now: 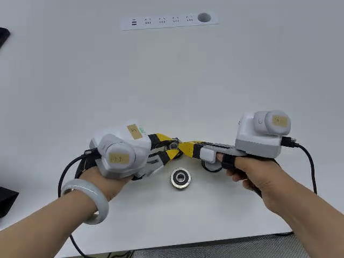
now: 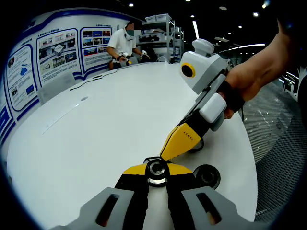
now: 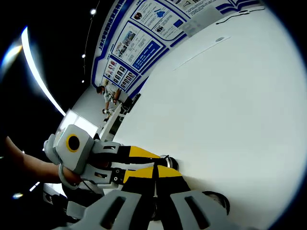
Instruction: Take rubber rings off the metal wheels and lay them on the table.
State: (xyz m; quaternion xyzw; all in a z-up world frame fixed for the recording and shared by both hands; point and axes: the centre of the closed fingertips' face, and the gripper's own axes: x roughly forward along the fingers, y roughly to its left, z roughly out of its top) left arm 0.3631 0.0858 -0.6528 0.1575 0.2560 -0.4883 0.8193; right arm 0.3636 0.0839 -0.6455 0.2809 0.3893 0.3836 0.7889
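Surface (image 1: 226, 70) white; my left fingers (image 2: 135, 170) clamp a wheel (image 2: 156, 168), right fingers (image 2: 181, 140) closed at its ring (image 2: 153, 159). Next, I'd peel it off.

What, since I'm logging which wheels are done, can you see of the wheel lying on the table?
The wheel is small, round and lies flat on the white table, near its front edge; nothing else touches it. From the head view it looks like shiny metal: bright rim, dark band, bright hub, dark centre hole. Whether its dark band is rubber, I cannot tell.
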